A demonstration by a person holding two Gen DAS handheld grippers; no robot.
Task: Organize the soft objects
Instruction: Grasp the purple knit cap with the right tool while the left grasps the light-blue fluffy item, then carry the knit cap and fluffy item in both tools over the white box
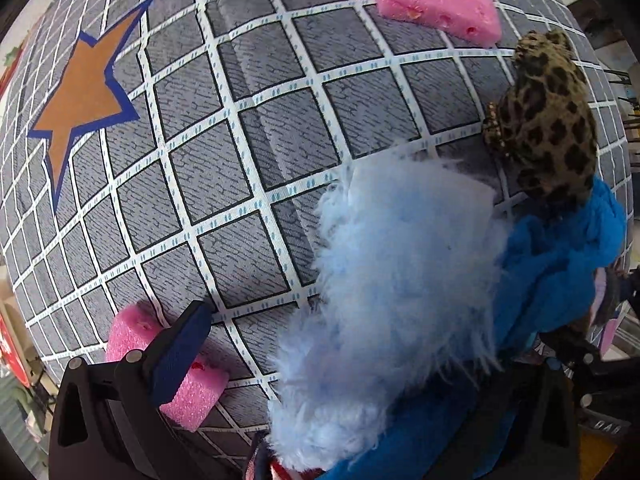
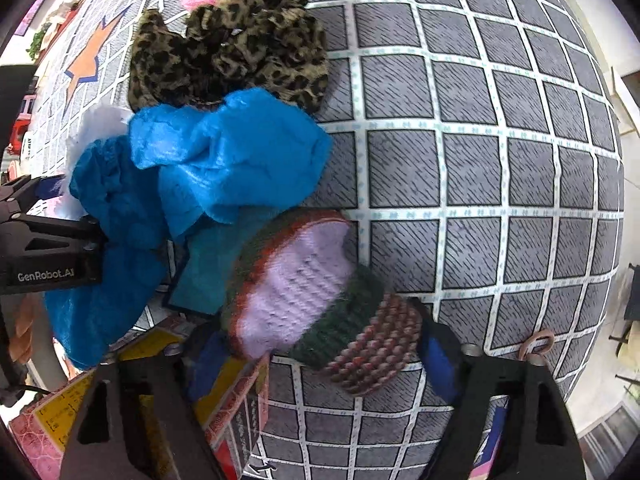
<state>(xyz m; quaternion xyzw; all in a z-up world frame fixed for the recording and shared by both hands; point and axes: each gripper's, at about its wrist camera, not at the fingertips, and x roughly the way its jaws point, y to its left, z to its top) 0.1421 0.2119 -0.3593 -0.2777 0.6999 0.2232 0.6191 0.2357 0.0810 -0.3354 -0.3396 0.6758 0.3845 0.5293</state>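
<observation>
In the left wrist view my left gripper (image 1: 360,360) stands open around a fluffy light-blue cloth (image 1: 400,272); its left finger (image 1: 180,356) shows, the right one is hidden behind the cloth. A blue cloth (image 1: 560,264) and a leopard-print soft item (image 1: 548,120) lie to the right. Pink foam pieces lie at the top (image 1: 436,0) and beside the left finger (image 1: 196,396). In the right wrist view my right gripper (image 2: 320,360) is open with a knitted lilac, green and red item (image 2: 316,292) between its fingers. The blue cloth (image 2: 200,168) and leopard item (image 2: 240,40) lie beyond.
A grey tablecloth with a white grid (image 2: 480,160) covers the table, with an orange star (image 1: 84,92) on its left part. A red and yellow box (image 2: 224,412) lies under the right gripper's left finger. The left gripper's body (image 2: 44,252) shows at the left edge.
</observation>
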